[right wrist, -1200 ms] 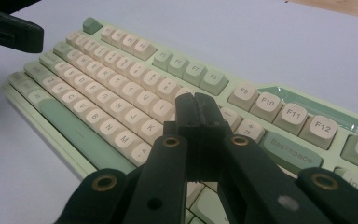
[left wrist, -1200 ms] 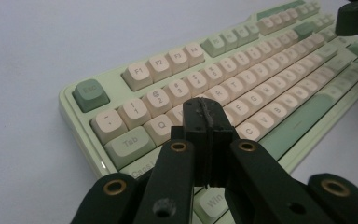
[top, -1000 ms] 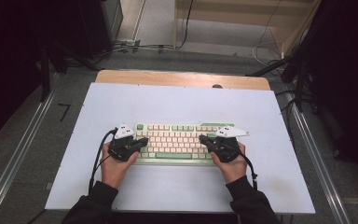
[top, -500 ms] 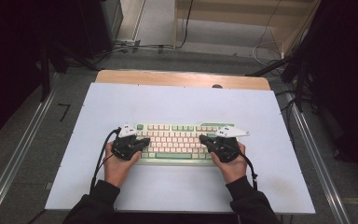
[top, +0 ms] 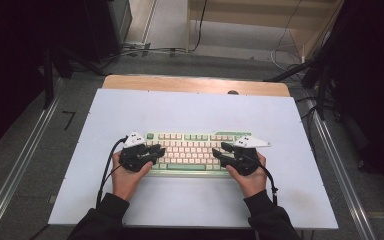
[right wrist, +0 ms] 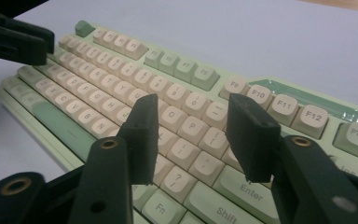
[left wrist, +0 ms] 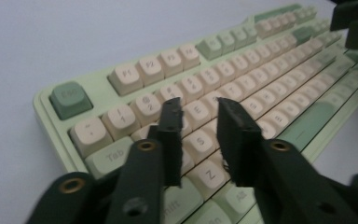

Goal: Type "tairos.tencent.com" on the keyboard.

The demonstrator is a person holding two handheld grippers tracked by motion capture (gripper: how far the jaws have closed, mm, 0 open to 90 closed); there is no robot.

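- High view: a pale green keyboard (top: pixel 195 152) with cream keycaps lies flat at mid-tabletop (top: pixel 190 107), a smooth light-blue sheet. The left gripper (top: pixel 152 152) sits over its left end, the right gripper (top: pixel 221 152) over its right end, each in one hand.
- Left gripper view: matte black, blocky jaws have just been opening; they stand spread above the rounded letter keys, pinching nothing.
- Right gripper view: jaws likewise just opened, parted over keys near Enter, nothing between them.

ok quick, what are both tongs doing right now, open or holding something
Left tongs: open, have just been opening, nothing between them, over the keyboard.
Right tongs: open, have just been opening, nothing held, over the keyboard.
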